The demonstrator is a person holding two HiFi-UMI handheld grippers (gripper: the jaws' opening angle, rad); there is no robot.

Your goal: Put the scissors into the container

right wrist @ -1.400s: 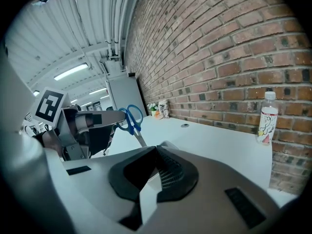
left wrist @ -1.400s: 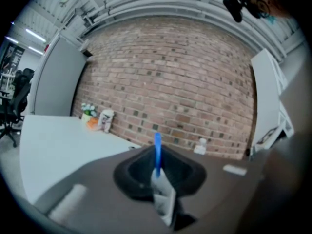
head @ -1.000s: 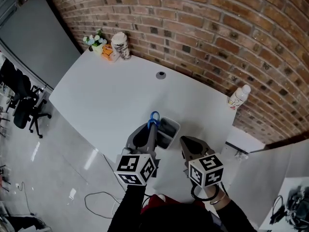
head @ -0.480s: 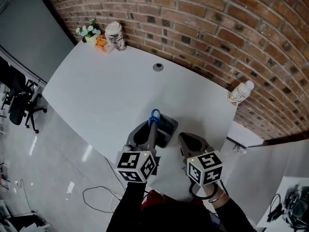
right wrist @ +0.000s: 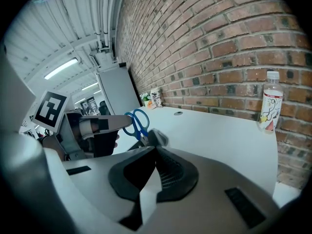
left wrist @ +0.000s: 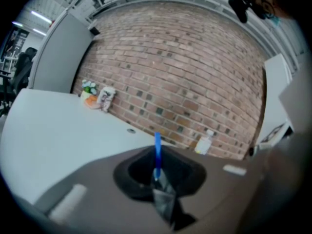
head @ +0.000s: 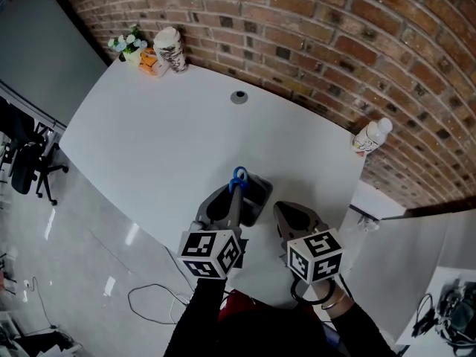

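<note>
At a white table (head: pixel 163 140) set against a brick wall, a person works two hand-held grippers to put a pair of blue-handled scissors (head: pixel 239 175) into a dark mesh container (head: pixel 262 190) near the table's front edge. The left gripper (head: pixel 235 193) holds the scissors by the handle, its jaws drawn nearly together and clamped flat on the blue loops, which stick up past the tips. The blades hang down toward the container's mouth, an upright hold that looks chosen so they can slide in point first. How far in they already reach is hidden behind the gripper. The right gripper (head: pixel 280 210) sits low, just beside the container's near right corner. Its jaws appear closed at the tips with nothing clamped between them, and mesh shows just ahead of them in its own view. It seems placed there to steady the container if it shifts, though whether it touches the wall cannot be made out. A plastic bottle (head: pixel 370 136) stands well apart at the table's far right corner.
</note>
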